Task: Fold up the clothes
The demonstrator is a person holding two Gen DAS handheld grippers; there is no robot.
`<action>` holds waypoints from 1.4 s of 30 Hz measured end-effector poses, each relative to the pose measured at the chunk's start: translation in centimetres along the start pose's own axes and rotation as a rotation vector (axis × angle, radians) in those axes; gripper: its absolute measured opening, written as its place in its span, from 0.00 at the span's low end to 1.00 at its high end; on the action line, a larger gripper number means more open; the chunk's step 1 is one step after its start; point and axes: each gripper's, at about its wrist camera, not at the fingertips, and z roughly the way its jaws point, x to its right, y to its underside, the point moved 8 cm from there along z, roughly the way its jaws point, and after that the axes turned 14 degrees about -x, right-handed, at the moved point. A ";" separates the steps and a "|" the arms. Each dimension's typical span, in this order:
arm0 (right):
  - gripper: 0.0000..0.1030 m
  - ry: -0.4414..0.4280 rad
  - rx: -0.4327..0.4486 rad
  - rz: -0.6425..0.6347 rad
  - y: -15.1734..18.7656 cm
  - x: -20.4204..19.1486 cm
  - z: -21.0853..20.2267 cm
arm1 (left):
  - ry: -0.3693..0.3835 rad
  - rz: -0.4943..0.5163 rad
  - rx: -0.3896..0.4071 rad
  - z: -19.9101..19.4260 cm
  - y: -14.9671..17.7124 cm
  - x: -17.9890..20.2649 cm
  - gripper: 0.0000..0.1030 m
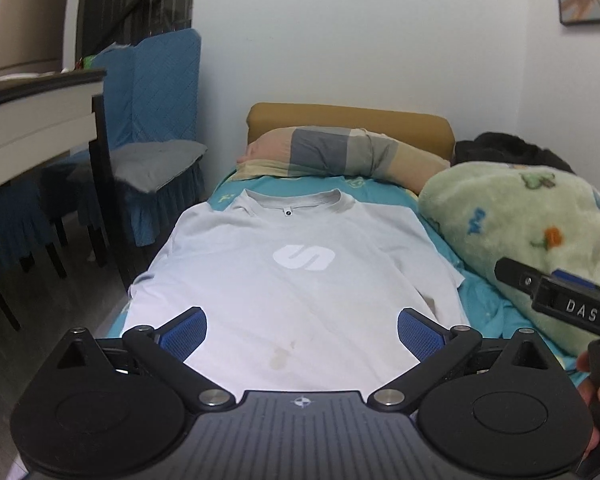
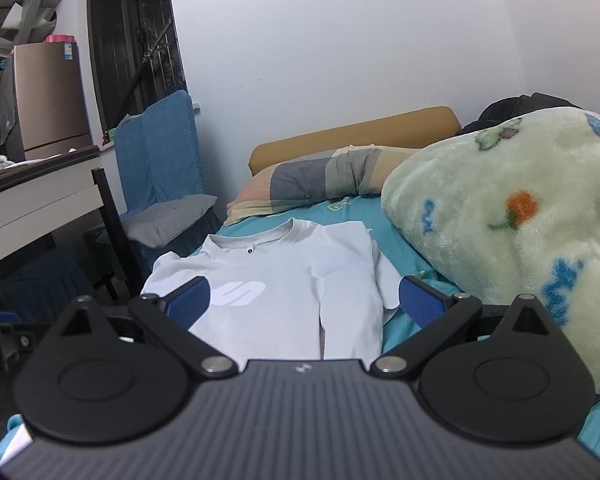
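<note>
Left gripper (image 1: 302, 334): jaws spread, empty, above T-shirt (image 1: 300, 280) hem. Lay face-up on bed sheet (image 2: 356, 208), collar toward pillow (image 1: 340, 152). Right sleeve already folded inward (judged first fold); remaining folds pending. Right gripper (image 2: 304, 300): jaws spread, empty.

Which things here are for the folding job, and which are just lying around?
For the job:
white T-shirt, spread flat on the bed
left hand-held gripper, open
right hand-held gripper, open

Just lying about:
fluffy green blanket
striped pillow
blue chair
table
</note>
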 end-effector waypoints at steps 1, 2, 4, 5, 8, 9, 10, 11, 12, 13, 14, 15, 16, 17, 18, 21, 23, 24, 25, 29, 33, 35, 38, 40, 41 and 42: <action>1.00 0.000 0.000 0.002 0.0 0.0 0.1 | 0.004 -0.012 -0.002 0.1 0.0 -0.2 1.00; 1.00 0.000 -0.001 0.004 0.0 0.1 0.2 | 0.003 -0.018 -0.004 0.3 -0.1 -0.4 1.00; 1.00 0.001 -0.002 0.011 0.0 0.2 0.4 | 0.003 -0.028 -0.005 0.5 -0.1 -0.7 1.00; 1.00 0.001 -0.004 0.014 0.0 0.2 0.5 | 0.004 -0.031 -0.006 0.6 -0.1 -0.7 1.00; 1.00 -0.001 -0.009 0.030 0.0 0.4 0.9 | 0.004 -0.027 -0.010 0.7 0.0 -0.7 1.00; 1.00 -0.003 -0.011 0.038 0.0 0.5 1.1 | 0.001 -0.022 -0.009 0.7 0.0 -0.6 1.00; 1.00 -0.005 -0.014 0.046 0.0 0.6 1.2 | -0.001 -0.017 -0.007 0.7 0.0 -0.6 1.00; 1.00 -0.007 -0.018 0.056 0.0 0.7 1.4 | -0.004 -0.013 -0.004 0.7 0.0 -0.5 1.00; 1.00 -0.008 -0.021 0.065 0.0 0.9 1.6 | -0.004 -0.009 -0.003 0.7 0.0 -0.4 1.00; 1.00 -0.009 -0.025 0.074 0.0 1.0 1.8 | -0.005 -0.005 -0.002 0.7 0.0 -0.4 1.00; 0.99 -0.009 -0.027 0.081 0.1 1.2 1.9 | -0.006 -0.004 -0.002 0.7 0.0 -0.3 1.00; 0.99 -0.009 -0.029 0.088 0.1 1.3 2.0 | -0.006 -0.002 -0.003 0.8 0.0 -0.3 1.00; 0.99 -0.008 -0.031 0.092 0.0 1.4 2.1 | -0.006 -0.001 -0.003 0.8 0.1 -0.3 1.00; 0.99 -0.007 -0.032 0.095 0.0 1.6 2.2 | -0.007 -0.002 -0.003 0.8 0.1 -0.3 1.00; 0.99 -0.008 -0.032 0.100 0.0 1.7 2.3 | -0.009 -0.003 -0.003 0.8 0.1 -0.3 1.00; 0.99 -0.015 -0.032 0.118 0.0 2.0 2.5 | -0.006 -0.013 -0.005 0.8 0.1 -0.3 1.00; 0.99 -0.021 -0.034 0.136 -0.1 2.3 2.7 | -0.006 -0.016 -0.006 0.8 0.1 -0.4 1.00; 0.99 -0.025 -0.035 0.146 -0.1 2.5 2.8 | -0.006 -0.016 -0.006 0.8 0.1 -0.4 1.00; 0.99 -0.028 -0.037 0.158 -0.2 2.7 2.9 | -0.007 -0.016 -0.007 0.8 0.1 -0.4 1.00; 0.99 -0.032 -0.046 0.209 -0.2 4.0 3.8 | -0.007 -0.009 -0.009 0.9 0.2 -0.7 1.00; 0.96 -0.030 -0.058 0.252 -0.1 5.4 4.8 | -0.008 -0.011 -0.019 1.3 0.3 -0.7 1.00; 0.96 -0.021 -0.067 0.275 0.1 6.2 5.5 | -0.008 -0.010 -0.023 1.5 0.3 -0.7 1.00; 0.96 -0.025 -0.085 0.323 0.5 7.5 6.5 | -0.008 -0.009 -0.031 1.9 0.5 -0.7 1.00; 0.95 -0.024 -0.095 0.345 0.8 8.3 7.2 | -0.008 -0.006 -0.037 2.1 0.5 -0.6 1.00; 0.94 -0.023 -0.099 0.355 0.9 8.6 7.5 | -0.009 -0.004 -0.039 2.2 0.6 -0.6 1.00; 0.94 -0.025 -0.102 0.368 1.0 9.0 7.8 | -0.012 -0.003 -0.042 2.4 0.6 -0.5 1.00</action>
